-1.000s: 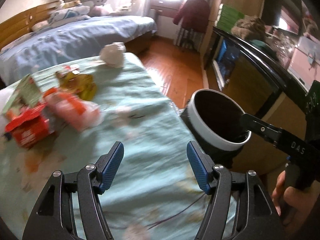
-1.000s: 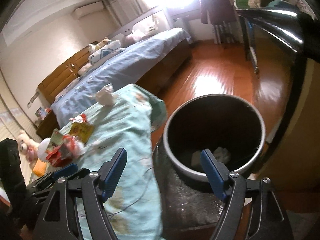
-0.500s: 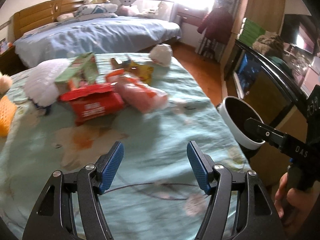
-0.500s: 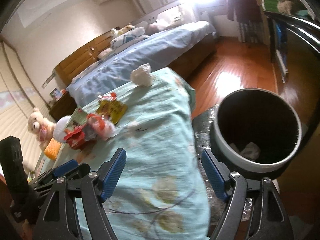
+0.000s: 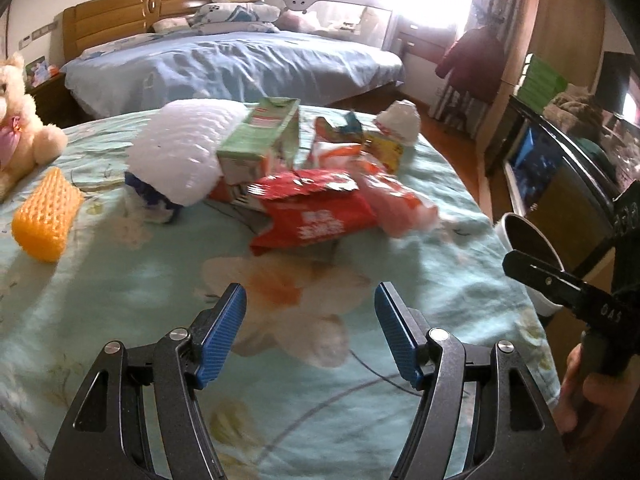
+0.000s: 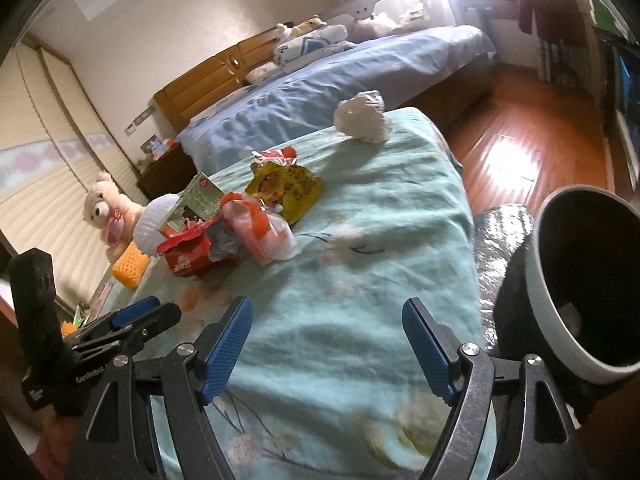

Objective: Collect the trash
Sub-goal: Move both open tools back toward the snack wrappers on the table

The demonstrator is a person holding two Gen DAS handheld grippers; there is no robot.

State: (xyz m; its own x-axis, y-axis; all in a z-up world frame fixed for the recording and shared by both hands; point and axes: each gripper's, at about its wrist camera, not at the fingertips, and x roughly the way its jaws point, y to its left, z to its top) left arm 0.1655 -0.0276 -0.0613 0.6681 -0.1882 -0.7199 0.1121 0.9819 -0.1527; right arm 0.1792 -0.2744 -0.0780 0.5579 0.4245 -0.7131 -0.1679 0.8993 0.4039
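Note:
A heap of trash lies on the teal floral tablecloth [image 5: 120, 280]: a red wrapper [image 5: 316, 220], a pink packet [image 5: 396, 200], a green carton [image 5: 260, 132], a yellow packet [image 6: 286, 188] and a crumpled white wad [image 6: 362, 118] at the far edge. My left gripper [image 5: 310, 336] is open and empty above the cloth, short of the heap. My right gripper [image 6: 326, 346] is open and empty over the table's near right edge. The dark bin with a white rim [image 6: 560, 336] stands to its right with white trash inside.
A white foam piece [image 5: 188, 152], an orange knitted block [image 5: 46, 216] and a plush bear [image 6: 106, 208] sit on the table's left. A blue bed [image 5: 240, 64] lies behind. A dark cabinet [image 5: 560, 184] and wooden floor [image 6: 520, 152] are to the right.
Both grippers have swung left, away from the bin and toward the trash heap, which now fills the middle of the left wrist view. Both stayed open and empty.

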